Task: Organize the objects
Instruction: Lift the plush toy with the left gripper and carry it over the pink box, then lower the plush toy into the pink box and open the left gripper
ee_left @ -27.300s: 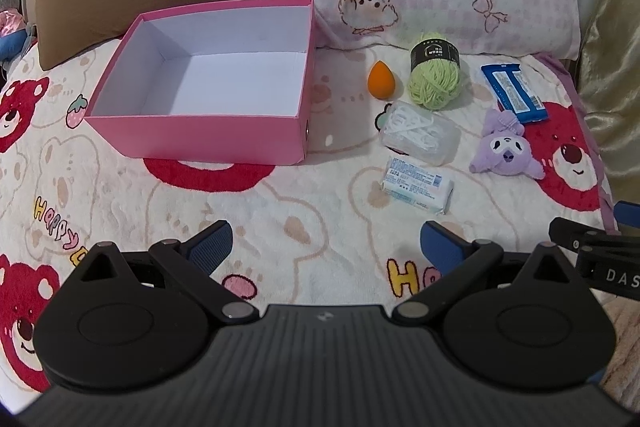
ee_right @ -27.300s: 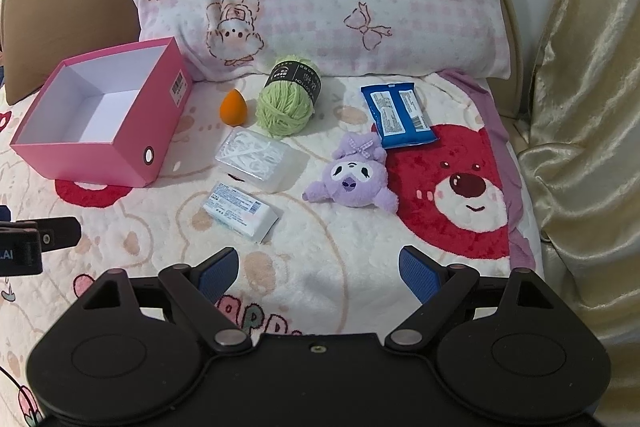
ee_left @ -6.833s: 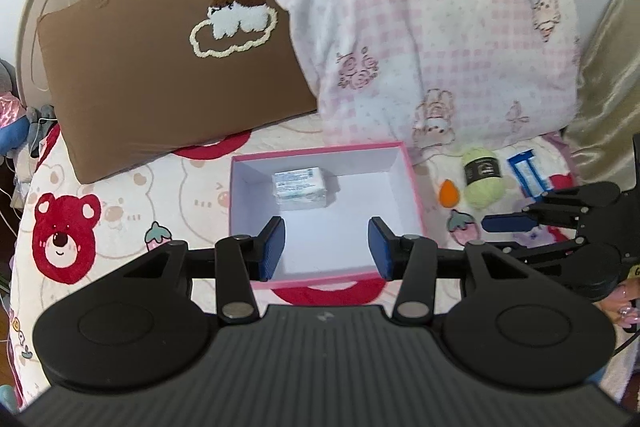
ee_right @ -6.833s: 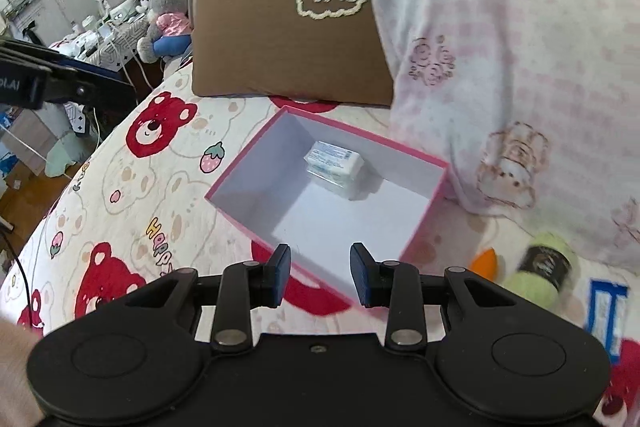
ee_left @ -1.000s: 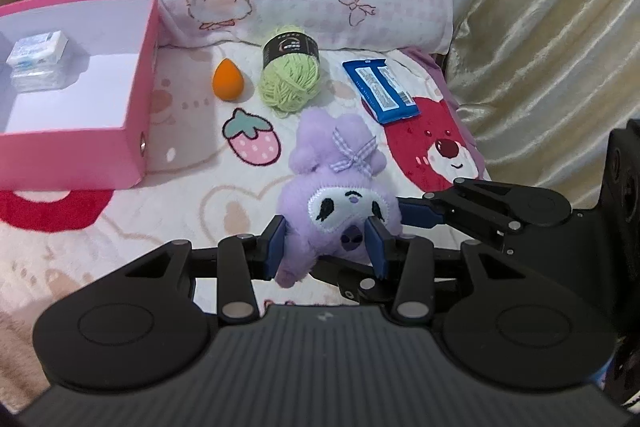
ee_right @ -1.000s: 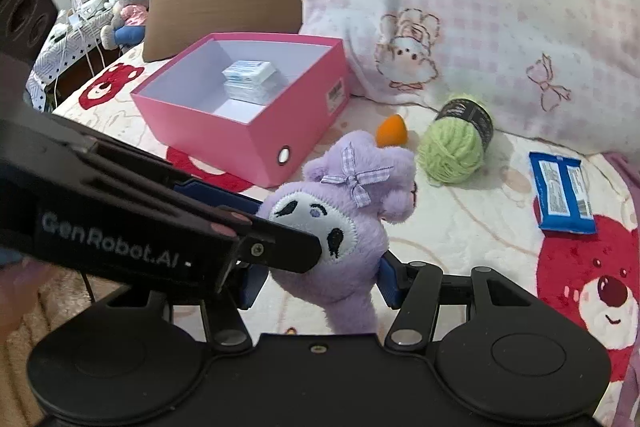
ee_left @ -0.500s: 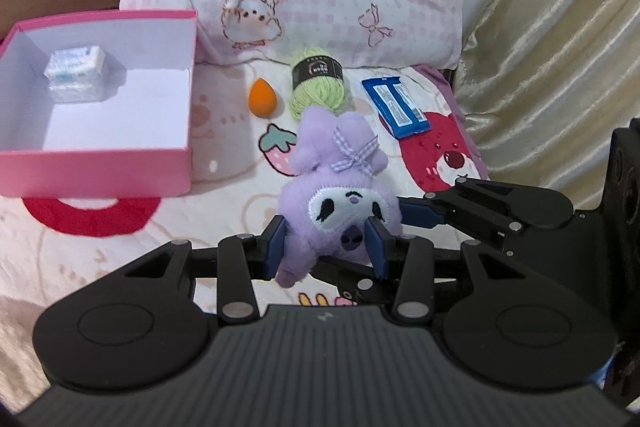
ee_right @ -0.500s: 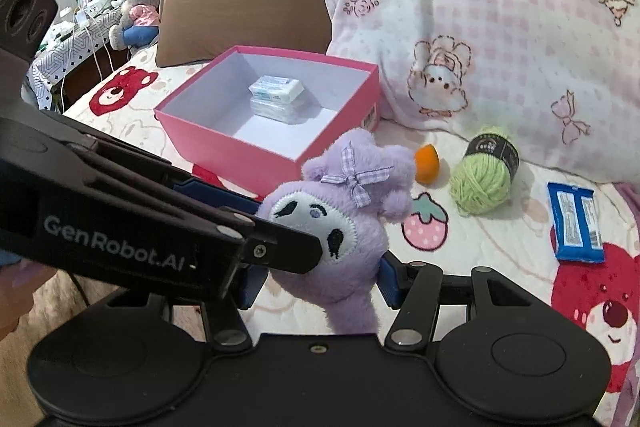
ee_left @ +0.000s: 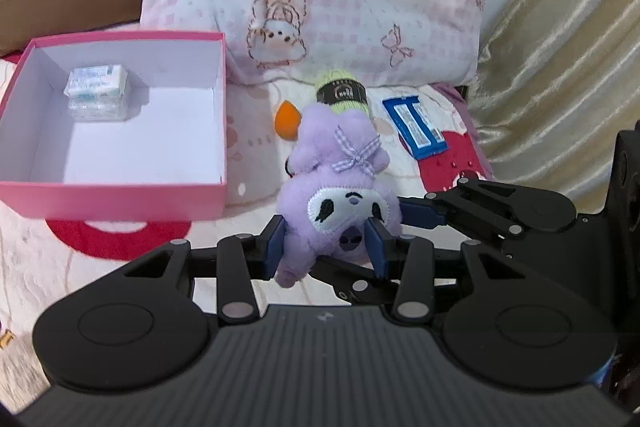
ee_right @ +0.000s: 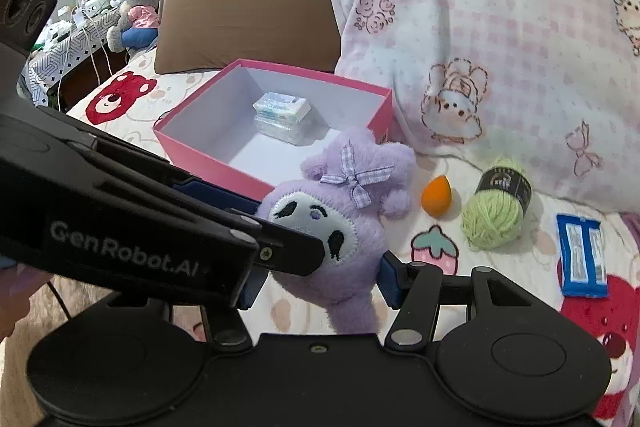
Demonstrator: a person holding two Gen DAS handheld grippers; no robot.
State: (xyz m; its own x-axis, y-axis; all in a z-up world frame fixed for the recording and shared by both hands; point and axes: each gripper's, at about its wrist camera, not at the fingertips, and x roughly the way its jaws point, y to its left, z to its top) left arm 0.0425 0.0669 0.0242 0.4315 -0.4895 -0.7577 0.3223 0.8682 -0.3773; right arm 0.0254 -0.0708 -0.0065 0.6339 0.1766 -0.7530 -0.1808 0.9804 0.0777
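Both grippers are shut on the purple plush toy (ee_left: 340,195), which I hold above the bed; it also shows in the right wrist view (ee_right: 340,211). My left gripper (ee_left: 326,247) squeezes its lower body. My right gripper (ee_right: 316,279) grips it from the right side, and the left gripper's arm crosses in front. The pink box (ee_left: 120,193) lies to the left, holding a tissue pack stacked on a clear case (ee_left: 98,93); the box also shows in the right wrist view (ee_right: 208,159).
On the bear-print blanket lie an orange sponge (ee_right: 436,195), a green yarn ball (ee_right: 496,215) and a blue snack packet (ee_right: 582,255). A pink checked pillow (ee_right: 500,47) and a brown pillow (ee_right: 248,7) stand behind. A gold curtain (ee_left: 560,47) hangs at the right.
Both grippers have carried the plush toy up and leftward toward the pink box. The box now looks nearer in both views.
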